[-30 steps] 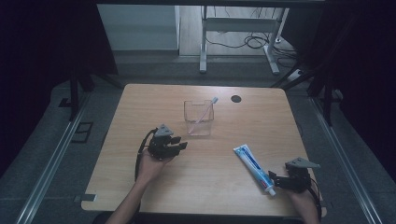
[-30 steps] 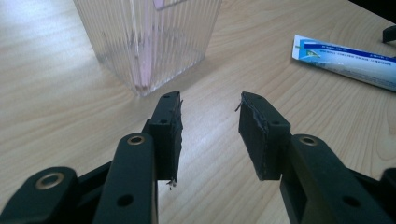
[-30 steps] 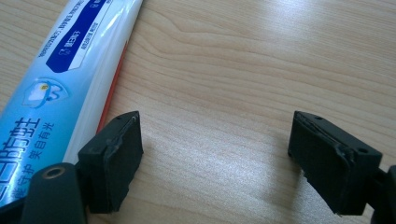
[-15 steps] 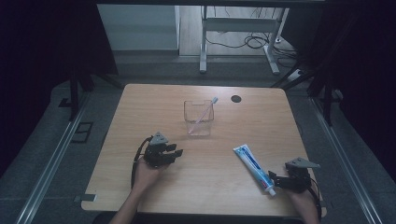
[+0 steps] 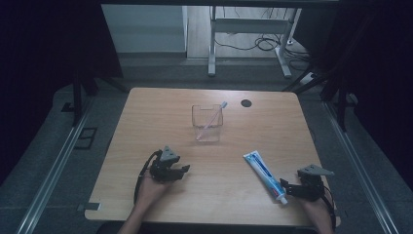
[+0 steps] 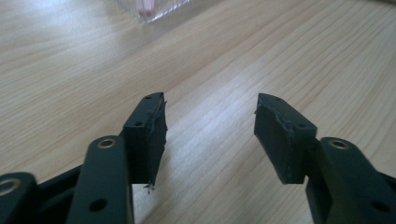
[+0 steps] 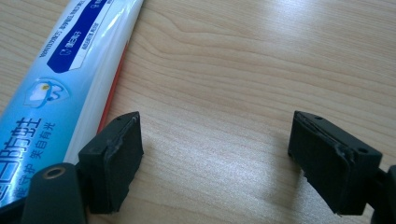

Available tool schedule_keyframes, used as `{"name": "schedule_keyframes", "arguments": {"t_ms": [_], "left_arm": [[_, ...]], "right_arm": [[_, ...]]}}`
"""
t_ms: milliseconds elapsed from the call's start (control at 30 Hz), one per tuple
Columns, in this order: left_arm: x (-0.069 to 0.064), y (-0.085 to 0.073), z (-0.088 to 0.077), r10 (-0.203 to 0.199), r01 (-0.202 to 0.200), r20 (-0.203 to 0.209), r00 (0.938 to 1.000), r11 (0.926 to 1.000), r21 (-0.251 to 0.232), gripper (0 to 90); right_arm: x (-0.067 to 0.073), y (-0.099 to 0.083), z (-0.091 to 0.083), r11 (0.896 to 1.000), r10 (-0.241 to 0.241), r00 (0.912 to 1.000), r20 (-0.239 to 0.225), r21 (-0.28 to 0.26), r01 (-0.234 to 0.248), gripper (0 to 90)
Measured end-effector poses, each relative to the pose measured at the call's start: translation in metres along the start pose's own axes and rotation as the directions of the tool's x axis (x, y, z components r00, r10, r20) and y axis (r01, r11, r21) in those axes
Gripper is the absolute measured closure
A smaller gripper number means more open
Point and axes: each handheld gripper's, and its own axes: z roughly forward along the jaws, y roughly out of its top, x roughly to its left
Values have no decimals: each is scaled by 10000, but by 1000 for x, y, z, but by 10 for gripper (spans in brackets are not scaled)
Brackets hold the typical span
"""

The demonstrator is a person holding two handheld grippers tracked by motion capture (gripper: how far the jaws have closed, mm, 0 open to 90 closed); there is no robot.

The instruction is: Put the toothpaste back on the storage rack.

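Both your grippers stood apart and empty: the left gripper (image 6: 210, 123) had just been opening over bare table (image 5: 146, 117), the right gripper (image 7: 215, 154) just beside the tube (image 7: 70, 70).

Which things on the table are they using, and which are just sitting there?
In use:
white and blue toothpaste tube, beside the right hand-held gripper
clear plastic cup
pink and white toothbrush in the cup

Just lying about:
small round black disc at the far edge
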Motion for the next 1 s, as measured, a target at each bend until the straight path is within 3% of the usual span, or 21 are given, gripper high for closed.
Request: {"name": "schedule_keyframes", "arguments": {"t_ms": [233,333,500,600,700,1000], "left_arm": [[-3,-5,5,289,-275,-385,9988,9989,367,398],[-2,-7,8,321,-303,-289,9991,9978,597,385],[-1,-10,9,211,-206,-117,9997,9989,419,362],[-2,-10,10,312,-304,-143,9994,9982,524,255],[0,-9,12,-71,104,-467,9989,9975,701,127],[-1,-9,12,-86,127,-569,9983,9973,717,130]], "right_arm": [[-1,0,-1,10000,-57,9998,-210,-23,56,180],[-2,0,-2,10000,74,9993,-357,14,-74,194],[-3,2,-5,9999,101,9983,-576,121,-94,210],[-1,5,-8,9998,69,9977,-677,163,-58,211],[1,8,-12,9997,37,9974,-725,248,-19,206],[5,18,-25,9986,389,9949,-929,391,-354,166]]}}
